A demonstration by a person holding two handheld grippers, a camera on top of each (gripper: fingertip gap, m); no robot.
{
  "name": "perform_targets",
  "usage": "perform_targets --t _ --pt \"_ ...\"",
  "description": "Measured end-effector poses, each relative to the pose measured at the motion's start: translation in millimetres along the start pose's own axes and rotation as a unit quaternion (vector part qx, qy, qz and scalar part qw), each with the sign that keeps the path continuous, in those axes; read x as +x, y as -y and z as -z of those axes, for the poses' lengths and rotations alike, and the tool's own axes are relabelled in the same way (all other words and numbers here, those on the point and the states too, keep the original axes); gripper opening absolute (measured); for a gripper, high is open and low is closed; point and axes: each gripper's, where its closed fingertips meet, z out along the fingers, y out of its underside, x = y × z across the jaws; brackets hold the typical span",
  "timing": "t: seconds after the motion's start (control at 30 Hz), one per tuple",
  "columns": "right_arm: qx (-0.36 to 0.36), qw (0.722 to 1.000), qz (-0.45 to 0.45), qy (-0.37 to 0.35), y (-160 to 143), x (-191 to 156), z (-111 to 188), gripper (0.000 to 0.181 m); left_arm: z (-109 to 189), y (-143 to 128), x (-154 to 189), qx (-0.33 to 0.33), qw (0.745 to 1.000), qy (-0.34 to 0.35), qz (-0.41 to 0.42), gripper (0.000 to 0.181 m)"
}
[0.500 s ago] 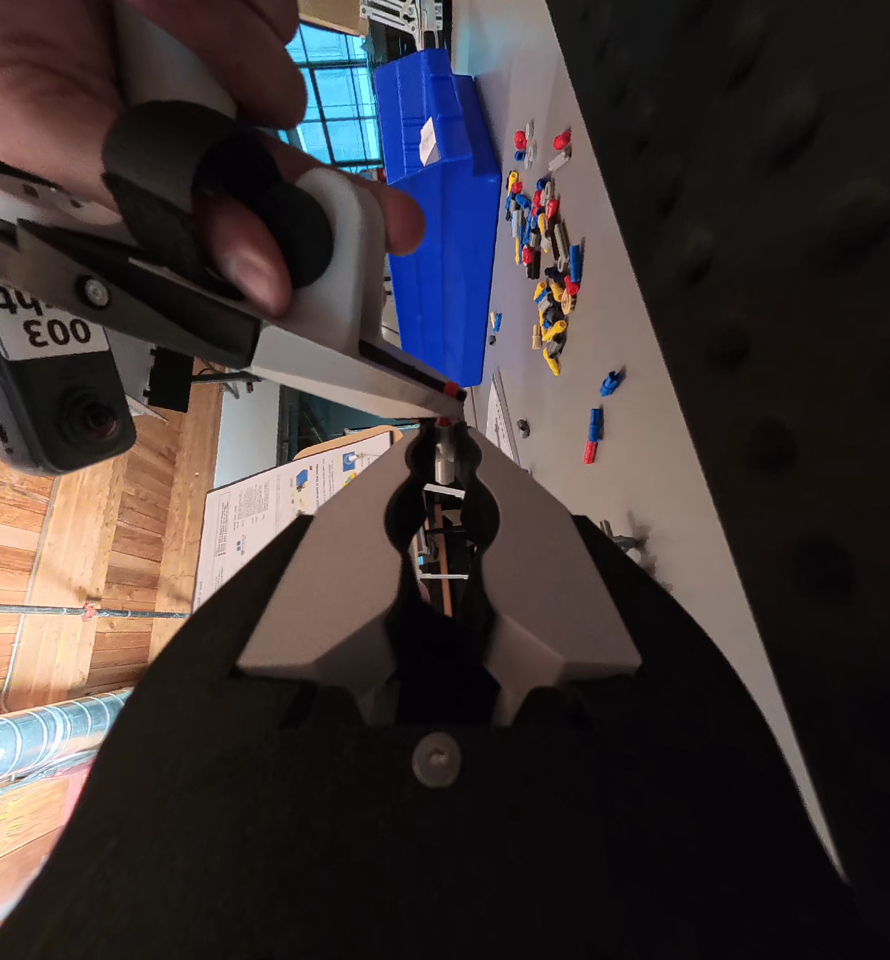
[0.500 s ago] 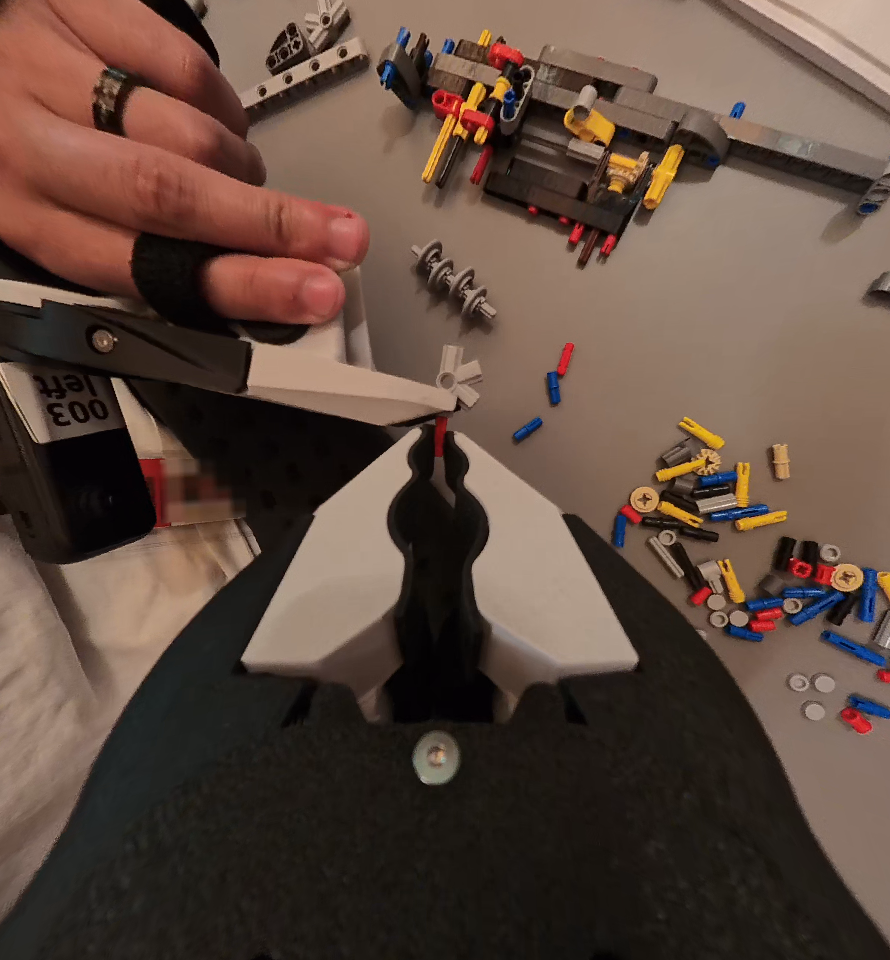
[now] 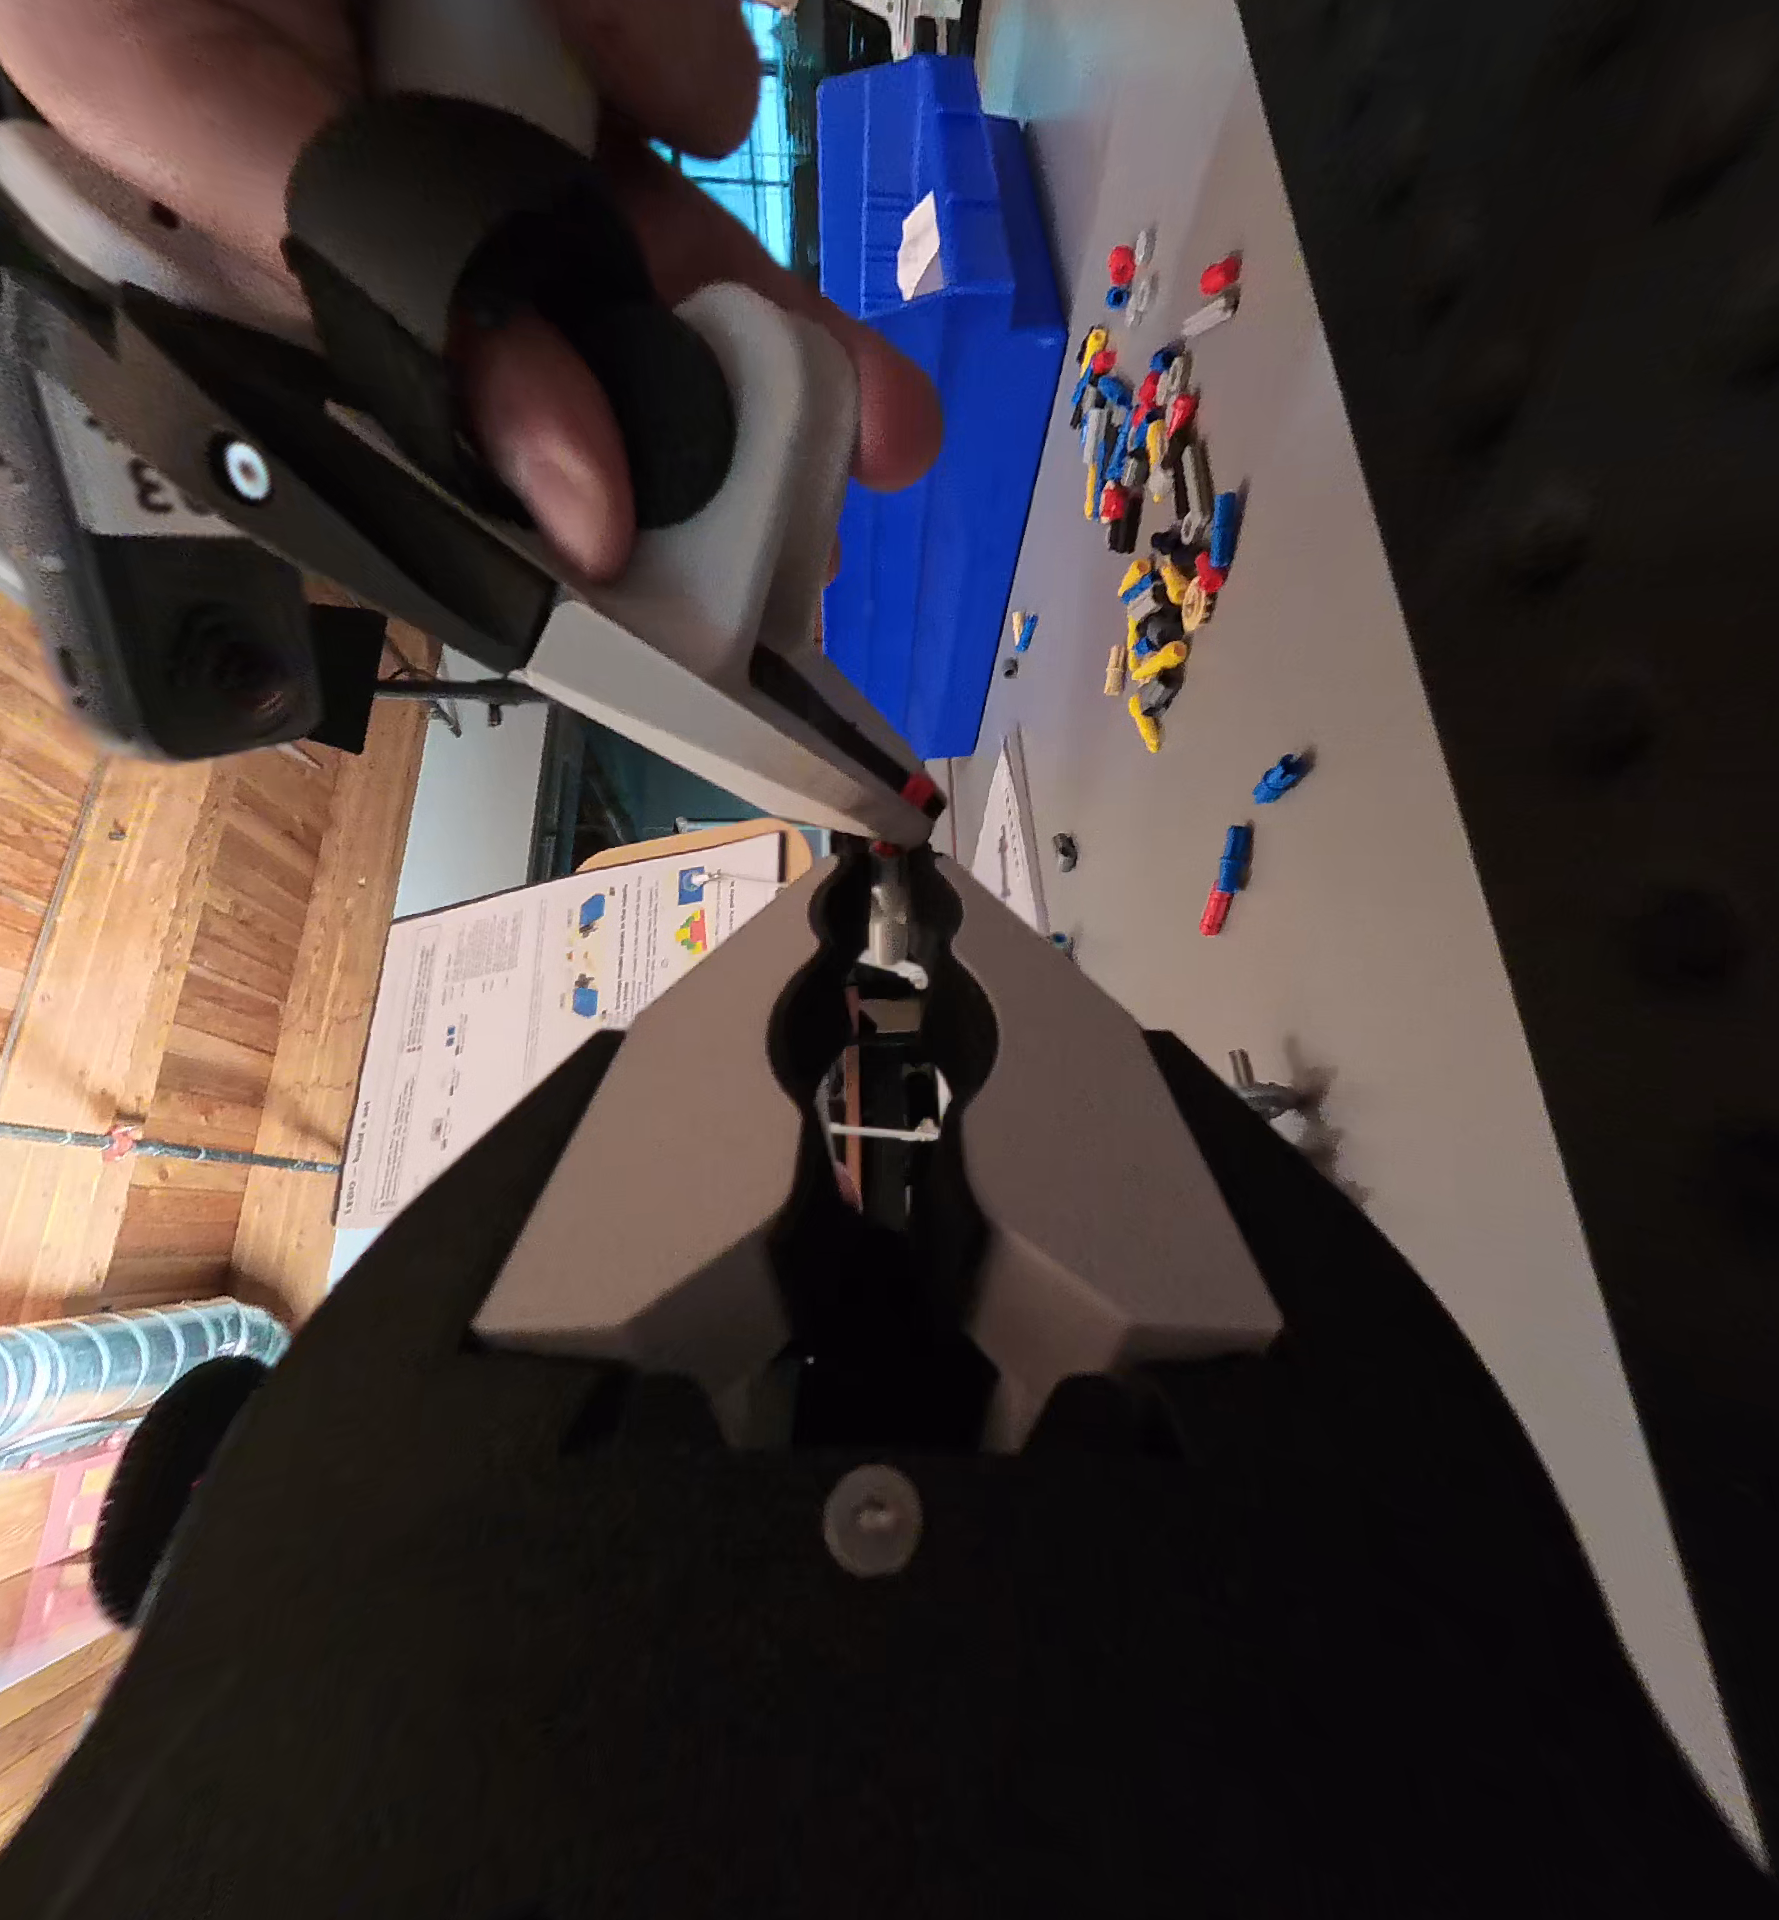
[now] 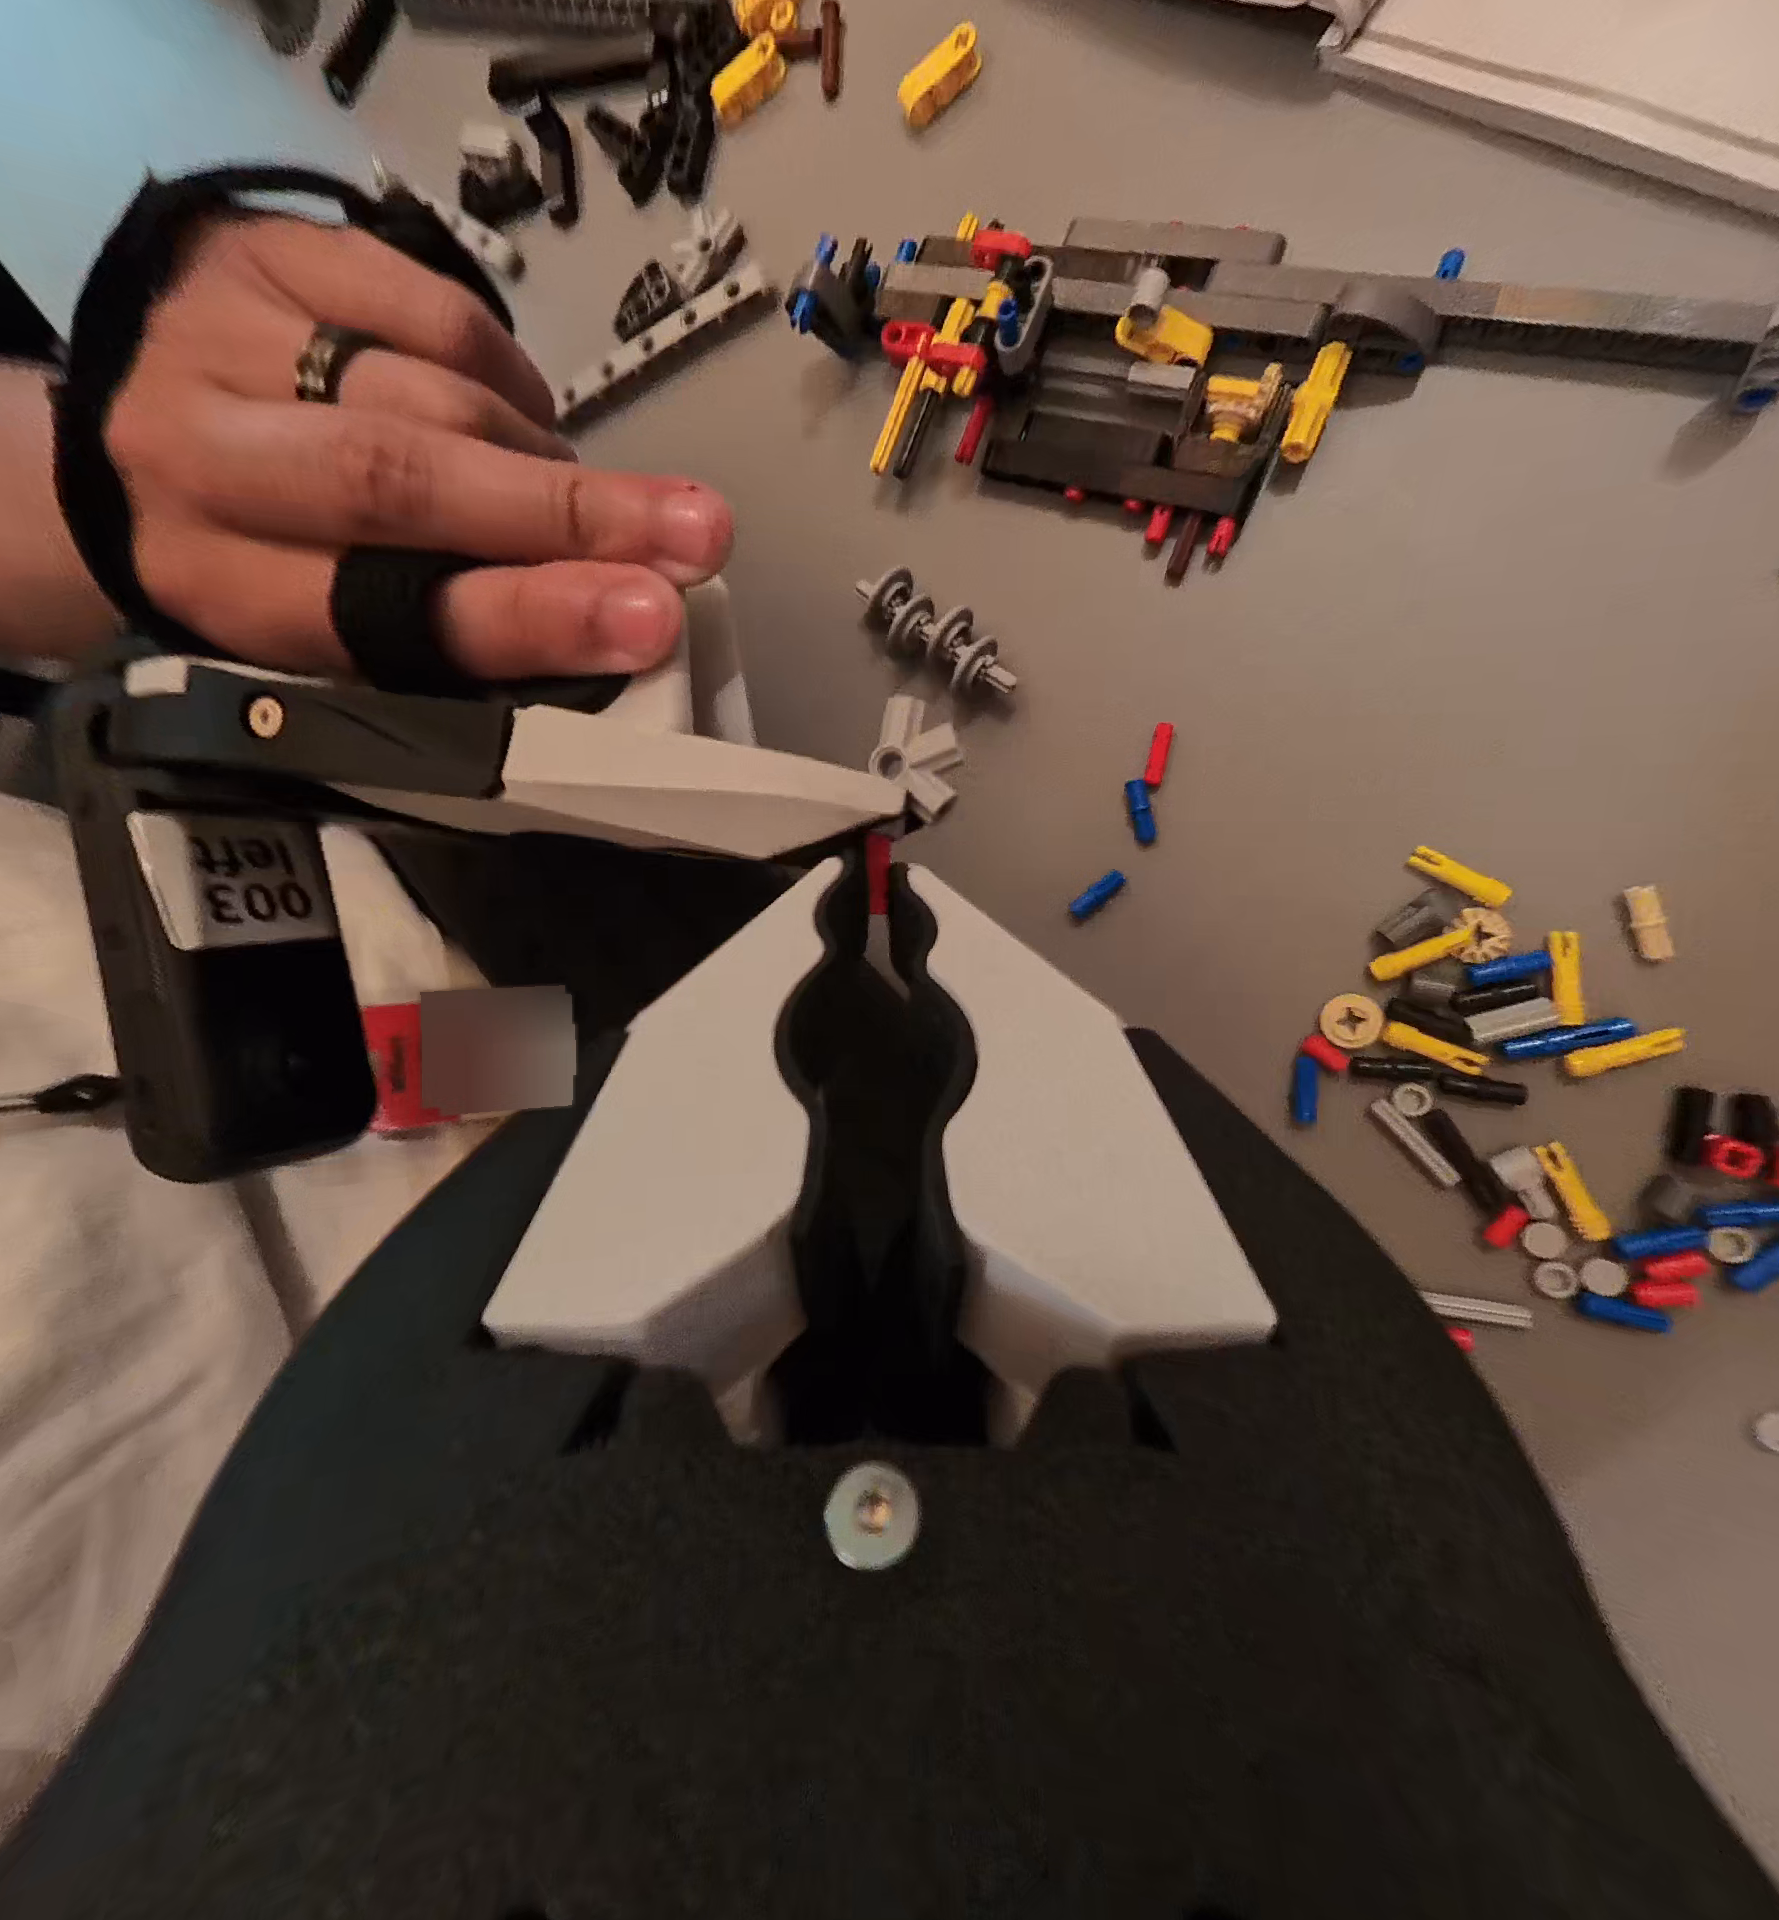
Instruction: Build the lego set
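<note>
Both jaws clamped — right gripper (image 4: 872, 878) on red pin (image 4: 877, 885), left gripper (image 3: 890, 868) on grey piece (image 3: 887, 914); half-built model (image 4: 1124, 353) only in right view.

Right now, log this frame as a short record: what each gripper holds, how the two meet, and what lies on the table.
right gripper: shut on red pin
left gripper: shut on light grey connector
contact: tips meet above the table, red pin at the connector's end
partial build: grey beams with yellow and red parts, far side of grey table
loose parts pile: on the right
blue bin: beyond the pile
</note>
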Motion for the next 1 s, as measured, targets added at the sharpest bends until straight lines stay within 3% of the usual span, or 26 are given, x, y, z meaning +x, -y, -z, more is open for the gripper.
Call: perform_targets --t 0.13,0.3,0.5,0.7,0.77,0.93,1.0 --pt "0.016 0.999 -0.035 0.028 -0.6 -0.4 -0.4 0.003 0.3 0.8 0.2 0.001 1.0 0.003 -0.009 0.005" --pt "-0.029 0.999 0.013 0.012 -11.8 -2.4 -1.2 0.006 4.4 10.3 4.9 0.026 0.999 -0.002 -0.029 0.005" --pt "-0.073 0.995 -0.008 0.069 -26.7 -8.1 -2.9 0.004 9.6 23.3 10.1 0.052 0.996 0.004 -0.078 0.005" --pt "-0.094 0.988 0.085 0.091 -32.7 -11.9 -1.3 0.002 12.9 29.9 11.1 0.073 0.996 -0.011 -0.05 0.005" --pt "-0.068 0.99 0.077 0.095 -26.9 -10.0 -1.8 0.002 10.7 24.4 9.6 0.068 0.997 -0.017 -0.03 0.005" --pt "0.065 0.99 0.055 0.112 -3.2 -1.7 4.4 0.007 6.8 6.1 -11.2 0.063 0.983 -0.043 0.165 0.005" --pt "0.172 0.974 0.063 0.132 18.2 -7.3 16.3 0.002 6.3 0.0 -23.1 0.069 0.966 -0.043 0.246 0.005"
